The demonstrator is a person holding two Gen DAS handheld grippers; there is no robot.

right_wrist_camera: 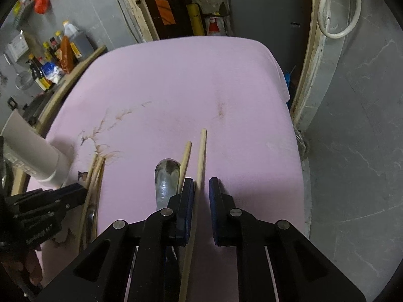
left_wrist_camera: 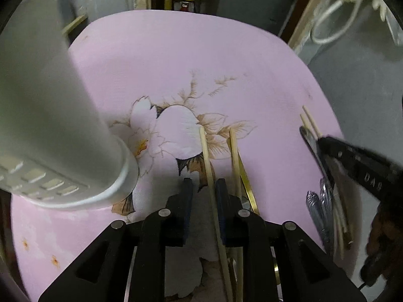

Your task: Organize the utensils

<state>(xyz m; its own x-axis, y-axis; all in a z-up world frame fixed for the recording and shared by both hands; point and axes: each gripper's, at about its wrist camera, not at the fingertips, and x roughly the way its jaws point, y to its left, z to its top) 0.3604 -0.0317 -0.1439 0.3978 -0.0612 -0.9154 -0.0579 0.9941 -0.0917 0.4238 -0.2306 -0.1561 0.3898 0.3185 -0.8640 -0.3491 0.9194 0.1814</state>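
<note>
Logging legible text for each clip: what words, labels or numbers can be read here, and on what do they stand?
"DA8": raised characters on the side of the right gripper; the reading is uncertain.
Raised lettering on the side of the left gripper: too blurred to read.
Labels on the bottles in the background: too small to read.
Nothing else carries text.

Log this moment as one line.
left gripper: wooden chopstick between pads | right gripper: pale wooden chopstick between pads | grey holder: standing
</note>
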